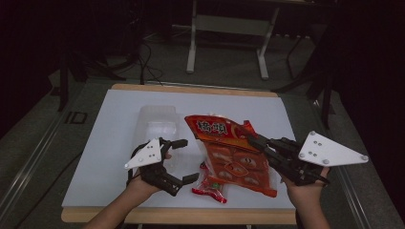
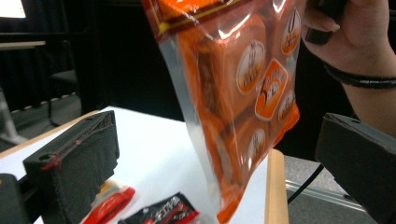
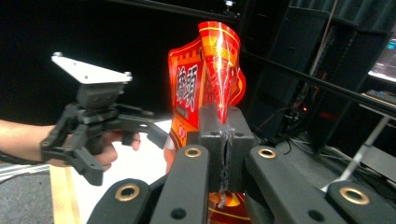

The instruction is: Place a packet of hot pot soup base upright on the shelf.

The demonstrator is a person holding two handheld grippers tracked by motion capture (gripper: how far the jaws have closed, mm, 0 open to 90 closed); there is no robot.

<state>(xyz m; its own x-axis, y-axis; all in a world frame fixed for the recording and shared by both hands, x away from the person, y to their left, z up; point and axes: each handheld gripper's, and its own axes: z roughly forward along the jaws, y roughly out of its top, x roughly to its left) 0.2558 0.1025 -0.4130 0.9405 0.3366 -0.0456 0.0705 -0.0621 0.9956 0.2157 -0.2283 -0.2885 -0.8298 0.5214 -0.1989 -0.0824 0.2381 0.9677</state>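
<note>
A white table top (image 1: 110, 157) with a wooden edge stands in a dark room; a grey floor and a desk frame (image 1: 229, 43) lie beyond it. At the left of the high view the left gripper (image 1: 184, 160) hangs over the table with its jaws spread apart and nothing between them. Just behind it lies a clear plastic bag (image 1: 155, 121). A small red packet (image 1: 210, 186) lies near the front edge. To the right, the orange snack bag (image 1: 234, 157) is lifted off the table; its long axis slants, the red printed top pointing away toward the far left and the bottom hanging toward the front edge. The right gripper (image 1: 250, 138) has its jaws pressed together on the bag's upper edge
</note>
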